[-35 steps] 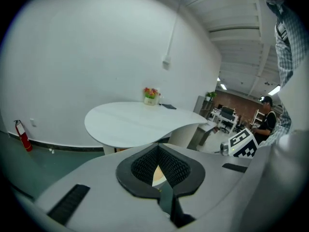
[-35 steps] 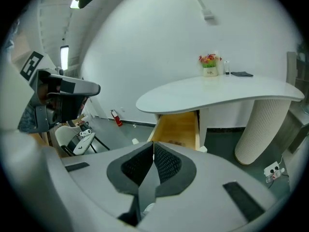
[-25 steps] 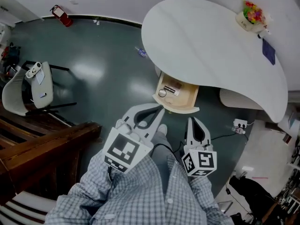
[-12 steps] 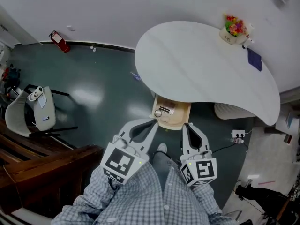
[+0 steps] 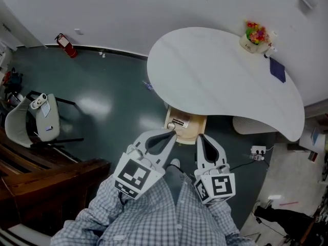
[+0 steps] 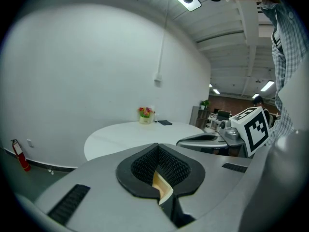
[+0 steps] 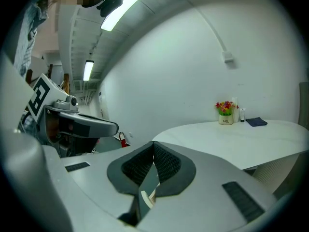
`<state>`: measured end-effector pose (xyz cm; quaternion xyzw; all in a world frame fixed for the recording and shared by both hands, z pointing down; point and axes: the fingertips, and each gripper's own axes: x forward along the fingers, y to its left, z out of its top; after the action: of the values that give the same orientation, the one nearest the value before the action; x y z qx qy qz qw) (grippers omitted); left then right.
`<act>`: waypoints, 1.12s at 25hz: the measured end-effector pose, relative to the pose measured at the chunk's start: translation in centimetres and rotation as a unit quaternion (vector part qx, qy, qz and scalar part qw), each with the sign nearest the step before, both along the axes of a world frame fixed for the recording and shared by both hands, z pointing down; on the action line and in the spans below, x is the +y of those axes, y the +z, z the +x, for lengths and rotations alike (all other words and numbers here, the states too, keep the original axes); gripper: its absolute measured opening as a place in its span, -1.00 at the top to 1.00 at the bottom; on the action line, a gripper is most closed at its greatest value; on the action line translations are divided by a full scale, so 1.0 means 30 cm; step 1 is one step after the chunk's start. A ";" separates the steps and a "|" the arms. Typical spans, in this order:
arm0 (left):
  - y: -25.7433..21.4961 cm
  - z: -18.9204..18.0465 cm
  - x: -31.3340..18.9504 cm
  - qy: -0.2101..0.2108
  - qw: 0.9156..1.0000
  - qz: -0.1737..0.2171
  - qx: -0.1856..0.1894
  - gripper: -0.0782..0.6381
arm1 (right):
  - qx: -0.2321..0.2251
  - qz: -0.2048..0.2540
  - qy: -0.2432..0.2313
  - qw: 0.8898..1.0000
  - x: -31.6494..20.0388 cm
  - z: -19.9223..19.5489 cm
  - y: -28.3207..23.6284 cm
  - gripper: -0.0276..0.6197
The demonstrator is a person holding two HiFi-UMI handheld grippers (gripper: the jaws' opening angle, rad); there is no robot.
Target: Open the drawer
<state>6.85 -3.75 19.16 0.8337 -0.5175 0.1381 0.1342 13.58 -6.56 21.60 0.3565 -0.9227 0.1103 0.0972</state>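
Note:
The wooden drawer (image 5: 186, 128) juts out open from under the white table (image 5: 220, 76); a small labelled item lies in it. My left gripper (image 5: 171, 132) hangs just in front of the drawer's left corner, its jaws together with nothing held. To its right, my right gripper (image 5: 200, 136) is shut and empty, close to the drawer's front right. In the left gripper view the left gripper (image 6: 157, 151) points over the table, a sliver of drawer wood showing past its pads. The right gripper (image 7: 153, 146) in its own view also points level toward the table.
A flower pot (image 5: 254, 37) and a dark blue item (image 5: 277, 69) sit on the table's far side. A white ribbed bin (image 5: 251, 125) and a power strip (image 5: 258, 151) lie at the right. A chair (image 5: 31, 119), dark wooden furniture (image 5: 46, 183) and a fire extinguisher (image 5: 64, 44) stand at the left.
Both grippers have risen, the right one more. The head view has shifted, and less of the drawer shows from under the table top. Both stay shut.

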 end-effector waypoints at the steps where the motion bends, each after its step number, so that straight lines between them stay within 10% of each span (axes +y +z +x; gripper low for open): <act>1: 0.001 0.000 -0.002 0.000 1.000 0.000 0.001 0.78 | 0.001 0.001 0.000 1.000 -0.001 0.000 0.002 0.89; 28: 0.024 0.002 0.011 -0.009 1.000 -0.012 0.009 0.78 | 0.014 -0.013 -0.015 1.000 0.009 0.005 0.026 0.89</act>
<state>6.92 -3.44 19.88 0.8283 -0.5225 0.1357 0.1499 13.73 -6.28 22.38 0.3425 -0.9251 0.1158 0.1161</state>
